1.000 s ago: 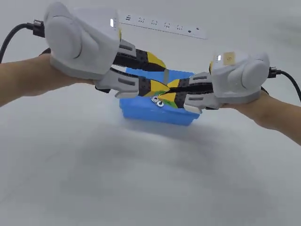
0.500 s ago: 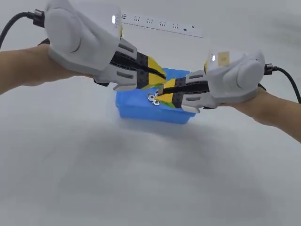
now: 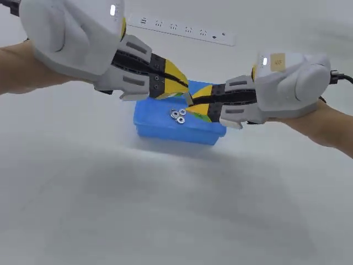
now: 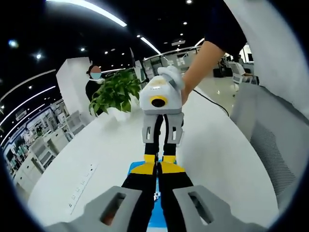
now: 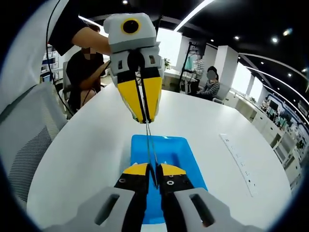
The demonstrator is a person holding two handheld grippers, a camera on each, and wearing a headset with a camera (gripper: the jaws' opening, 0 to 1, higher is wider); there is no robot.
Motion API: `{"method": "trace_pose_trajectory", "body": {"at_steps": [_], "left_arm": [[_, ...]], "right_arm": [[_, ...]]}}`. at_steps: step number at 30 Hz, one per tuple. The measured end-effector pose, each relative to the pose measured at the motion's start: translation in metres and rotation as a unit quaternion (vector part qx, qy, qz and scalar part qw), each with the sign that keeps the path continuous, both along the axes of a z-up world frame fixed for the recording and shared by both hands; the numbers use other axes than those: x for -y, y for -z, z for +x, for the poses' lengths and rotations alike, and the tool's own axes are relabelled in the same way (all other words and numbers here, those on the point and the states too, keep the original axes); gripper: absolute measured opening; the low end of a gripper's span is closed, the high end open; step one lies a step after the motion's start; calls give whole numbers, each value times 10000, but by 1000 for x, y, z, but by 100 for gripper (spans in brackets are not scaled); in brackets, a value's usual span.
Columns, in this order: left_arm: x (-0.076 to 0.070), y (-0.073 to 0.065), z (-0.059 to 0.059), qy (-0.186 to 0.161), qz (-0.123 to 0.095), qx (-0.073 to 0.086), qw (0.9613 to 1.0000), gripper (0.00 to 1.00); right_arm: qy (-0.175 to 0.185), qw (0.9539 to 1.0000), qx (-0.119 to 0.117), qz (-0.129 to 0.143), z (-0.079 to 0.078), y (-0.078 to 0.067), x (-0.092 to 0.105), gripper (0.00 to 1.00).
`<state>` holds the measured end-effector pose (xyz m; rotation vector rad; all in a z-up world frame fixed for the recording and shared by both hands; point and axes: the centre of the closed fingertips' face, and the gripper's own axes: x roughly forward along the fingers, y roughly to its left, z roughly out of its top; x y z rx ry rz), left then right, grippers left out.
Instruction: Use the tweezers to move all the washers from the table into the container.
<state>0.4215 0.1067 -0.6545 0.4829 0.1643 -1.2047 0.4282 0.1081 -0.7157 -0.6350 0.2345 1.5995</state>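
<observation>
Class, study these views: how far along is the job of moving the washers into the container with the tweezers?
Done: a small cluster of washers lies inside the blue container. In hand: the left tool and right tool both pinch the tweezers above it. Left: the table around it looks plain white, so probably little remains.

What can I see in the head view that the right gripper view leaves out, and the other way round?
Head view: a small cluster of washers lying in the blue container, and the right gripper seen from outside. Right gripper view: the thin tweezers running between the two shut grippers, with seated people and a mesh chair behind. Both: the container, the left gripper and the white power strip.
</observation>
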Motion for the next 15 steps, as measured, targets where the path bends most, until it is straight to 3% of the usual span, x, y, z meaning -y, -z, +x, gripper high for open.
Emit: {"method": "trace_pose_trajectory", "body": {"at_steps": [3, 5, 8, 12, 15], "left_arm": [[5, -1, -14, 41, -40, 17, 10000, 4], [6, -2, -20, 27, -61, 76, 9999, 4], [8, -5, -27, -25, -194, 64, 9998, 4], [8, -2, -39, -51, -206, 43, 9998, 4], [6, -3, -49, -98, -322, -46, 9994, 4]], "right_arm": [[-73, 9997, 142, -164, -10, -5, 8, 8], [-55, 9991, 357, -244, -13, -9, 12, 8], [-74, 9984, 446, -332, -21, -11, 15, 8], [-143, 9975, 484, -496, -33, -10, 19, 7], [-188, 9971, 500, -539, -42, -12, 19, 7]]}}
